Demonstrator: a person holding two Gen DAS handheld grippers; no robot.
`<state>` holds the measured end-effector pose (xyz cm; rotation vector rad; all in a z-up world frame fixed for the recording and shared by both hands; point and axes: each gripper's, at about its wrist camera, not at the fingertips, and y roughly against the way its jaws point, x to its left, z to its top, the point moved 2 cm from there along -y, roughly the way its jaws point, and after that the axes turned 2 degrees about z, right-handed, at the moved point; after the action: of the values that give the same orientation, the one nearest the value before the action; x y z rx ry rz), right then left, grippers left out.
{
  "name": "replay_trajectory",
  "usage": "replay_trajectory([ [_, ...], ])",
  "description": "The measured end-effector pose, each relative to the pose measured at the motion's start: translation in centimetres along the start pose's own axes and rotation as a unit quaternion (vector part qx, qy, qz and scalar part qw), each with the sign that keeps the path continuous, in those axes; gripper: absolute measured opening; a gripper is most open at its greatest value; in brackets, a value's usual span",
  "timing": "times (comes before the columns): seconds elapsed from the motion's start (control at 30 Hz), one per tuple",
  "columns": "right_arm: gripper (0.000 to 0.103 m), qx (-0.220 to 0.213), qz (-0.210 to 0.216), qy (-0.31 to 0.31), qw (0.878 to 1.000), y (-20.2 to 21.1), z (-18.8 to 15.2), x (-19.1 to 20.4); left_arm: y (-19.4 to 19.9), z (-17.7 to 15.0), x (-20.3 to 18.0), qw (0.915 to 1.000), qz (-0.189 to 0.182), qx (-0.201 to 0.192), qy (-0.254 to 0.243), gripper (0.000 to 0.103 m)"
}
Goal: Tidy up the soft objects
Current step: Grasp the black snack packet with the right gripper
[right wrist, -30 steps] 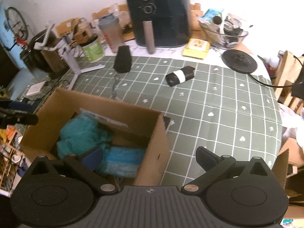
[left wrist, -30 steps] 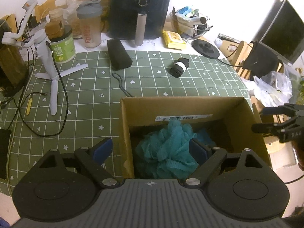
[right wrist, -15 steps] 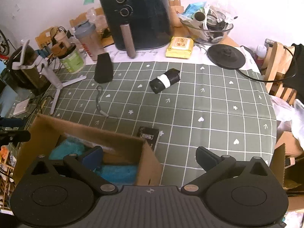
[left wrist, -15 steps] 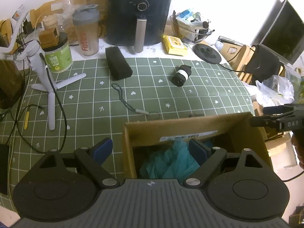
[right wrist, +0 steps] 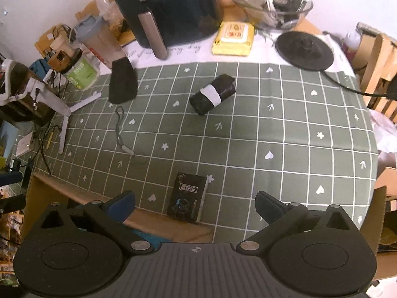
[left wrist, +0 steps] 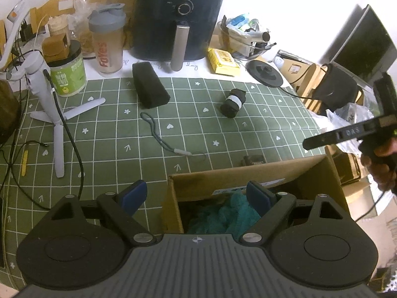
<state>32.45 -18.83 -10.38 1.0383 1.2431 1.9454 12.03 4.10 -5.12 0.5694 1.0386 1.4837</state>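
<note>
Below the left gripper (left wrist: 196, 195), teal loofah (left wrist: 218, 217) fills the box (left wrist: 248, 177).

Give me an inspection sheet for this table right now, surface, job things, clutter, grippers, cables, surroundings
Surface: green grid tablecloth, white strip behind it.
Job's things: open cardboard box holding teal soft items.
Clutter: air fryer, shaker bottle, green jar, black case, black roll, black packet, yellow pack.
Grippers: left gripper open, empty; right gripper open, empty.
Cables: black cable beside white tripod; grey lanyard.
Surroundings: monitor at right.
</note>
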Motion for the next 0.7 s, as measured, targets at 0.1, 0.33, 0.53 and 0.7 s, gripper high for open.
replay_trajectory([
  [0.1, 0.096, 0.022, 0.003, 0.006, 1.000, -1.2, 1.1, -0.2, -0.2, 0.0, 0.5, 1.0000, -0.001, 0.004, 0.004, 0.088],
  [0.33, 0.089, 0.094, 0.031, 0.029, 0.995, -5.5, 3.4, -0.4, -0.4, -0.3, 1.6, 0.9998, -0.004, 0.012, 0.014, 0.088],
  [0.53, 0.080, 0.170, 0.060, 0.035, 0.983, -10.2, 4.3, -0.4, -0.2, -0.7, 2.6, 0.9996, -0.002, 0.013, 0.027, 0.088],
  [0.7, 0.079, 0.223, 0.069, 0.054, 0.971, -13.8, 4.5, 0.5, -0.1, -1.1, 3.7, 0.9988, 0.007, 0.016, 0.045, 0.088],
])
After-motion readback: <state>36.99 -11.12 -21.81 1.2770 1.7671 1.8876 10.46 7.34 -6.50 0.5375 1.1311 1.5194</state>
